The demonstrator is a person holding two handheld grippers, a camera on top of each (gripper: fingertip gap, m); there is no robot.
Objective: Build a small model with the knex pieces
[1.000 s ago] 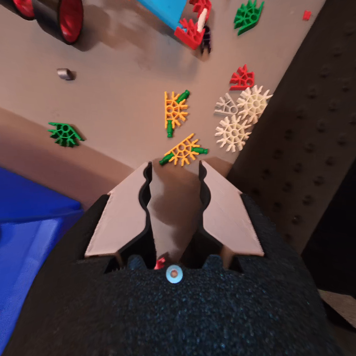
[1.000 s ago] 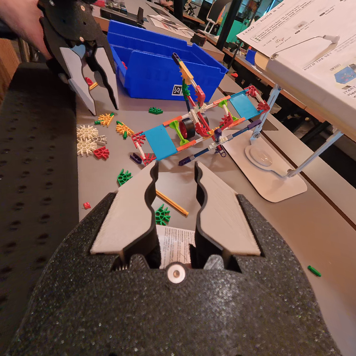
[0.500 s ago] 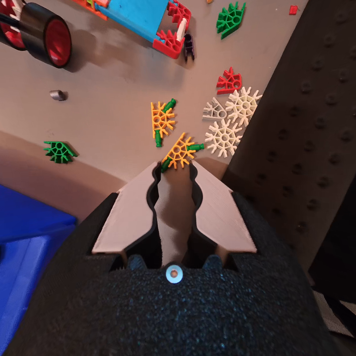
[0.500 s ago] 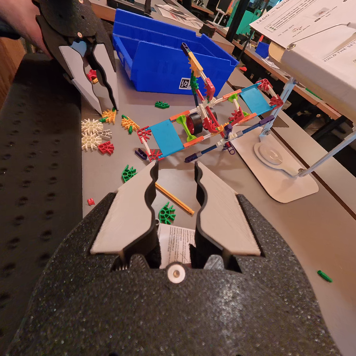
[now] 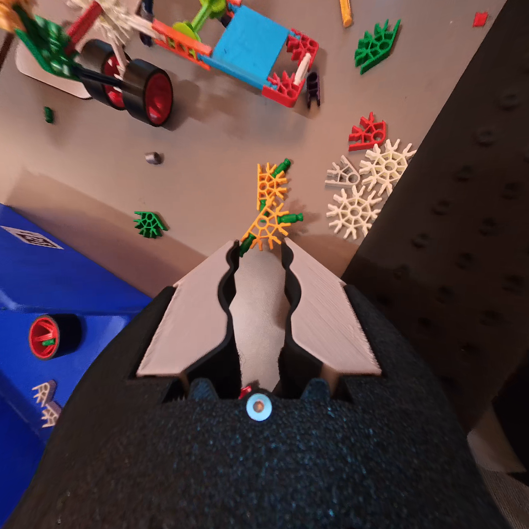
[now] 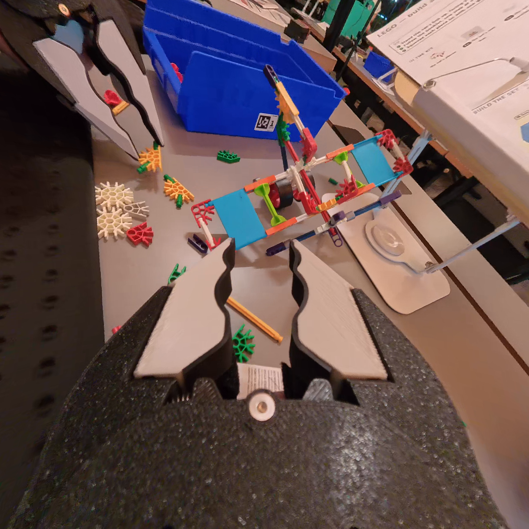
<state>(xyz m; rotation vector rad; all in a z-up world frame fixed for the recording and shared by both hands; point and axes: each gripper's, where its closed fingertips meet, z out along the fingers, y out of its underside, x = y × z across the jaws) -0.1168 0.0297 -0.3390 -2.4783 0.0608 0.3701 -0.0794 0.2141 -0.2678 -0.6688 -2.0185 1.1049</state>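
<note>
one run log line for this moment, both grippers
left gripper: fingertips pinching yellow connector, lifted on edge | right gripper: open, empty, above table near toy model

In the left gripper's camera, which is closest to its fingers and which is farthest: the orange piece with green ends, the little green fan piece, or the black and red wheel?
From the left gripper:
1. Orange piece with green ends, touching the fingertips.
2. Green fan piece, off to the left.
3. Black and red wheel, far up left.
</note>
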